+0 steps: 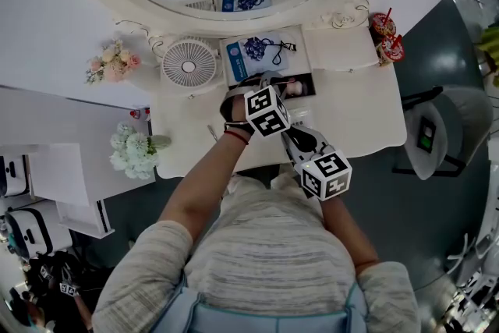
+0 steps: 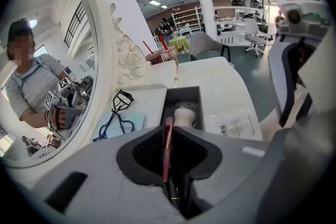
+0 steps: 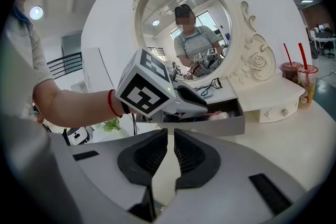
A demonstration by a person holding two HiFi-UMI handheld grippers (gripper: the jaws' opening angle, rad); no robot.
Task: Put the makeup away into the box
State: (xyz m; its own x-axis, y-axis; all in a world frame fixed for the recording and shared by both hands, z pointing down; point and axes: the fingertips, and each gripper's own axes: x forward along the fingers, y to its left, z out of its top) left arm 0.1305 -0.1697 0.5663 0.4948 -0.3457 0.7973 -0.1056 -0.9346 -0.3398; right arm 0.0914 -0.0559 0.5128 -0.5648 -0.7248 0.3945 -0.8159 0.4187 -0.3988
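Pinching a slim red makeup pencil [image 2: 167, 157], left gripper [image 2: 170, 134] hung over the dark grey box [image 2: 182, 90], pale puff [image 2: 184, 114] inside, eyelash curler [image 2: 119, 107] beside, right gripper [image 3: 169, 144] narrowly parted, empty.

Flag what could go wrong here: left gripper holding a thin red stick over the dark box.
1. The left gripper holds the red stick on a very narrow line, so it may pivot or slip and land outside the box.
2. A brush already lies in the box just past the stick's tip, and the stick could catch on it.
3. The empty right gripper sits close beside the left one; they might bump.
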